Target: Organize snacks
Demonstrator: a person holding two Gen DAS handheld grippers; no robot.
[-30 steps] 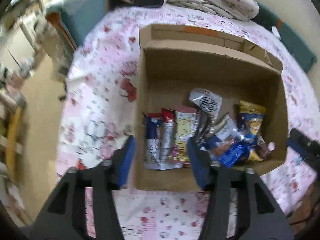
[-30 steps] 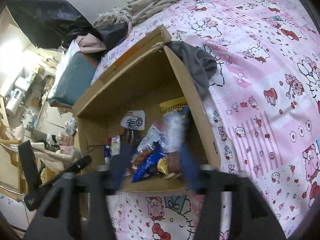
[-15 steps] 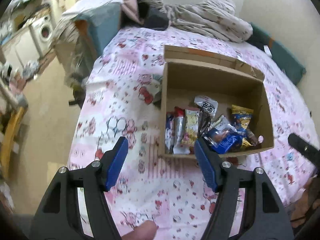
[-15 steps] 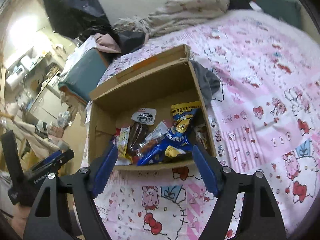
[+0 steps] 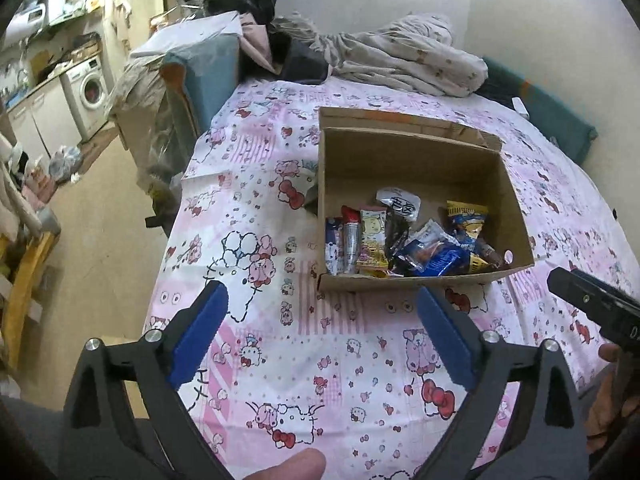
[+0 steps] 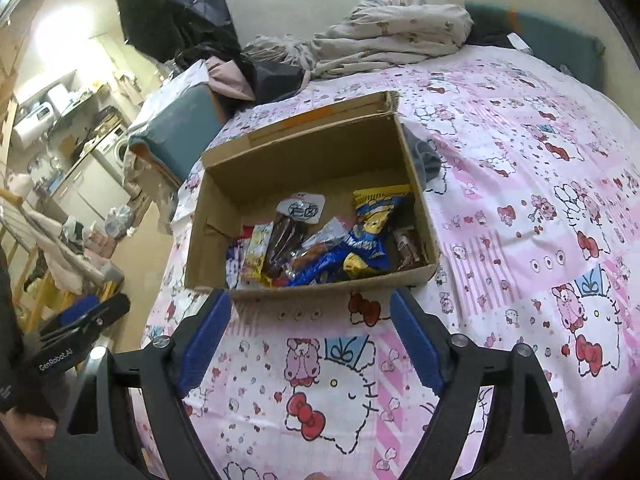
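Left hand-held gripper and right hand-held gripper: jaws apart, empty, above bed. Snacks piled in cardboard box. Step: probably final check. Next: none evident, or regrasp stray packet.

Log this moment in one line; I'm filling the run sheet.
left gripper: open, empty | right gripper: open, empty | snack packets: inside open brown cardboard box | box: on pink cartoon-print bedsheet

The left gripper is hovering with fingers spread wide above the pink bedspread, just short of the cardboard box that is holding snack packets
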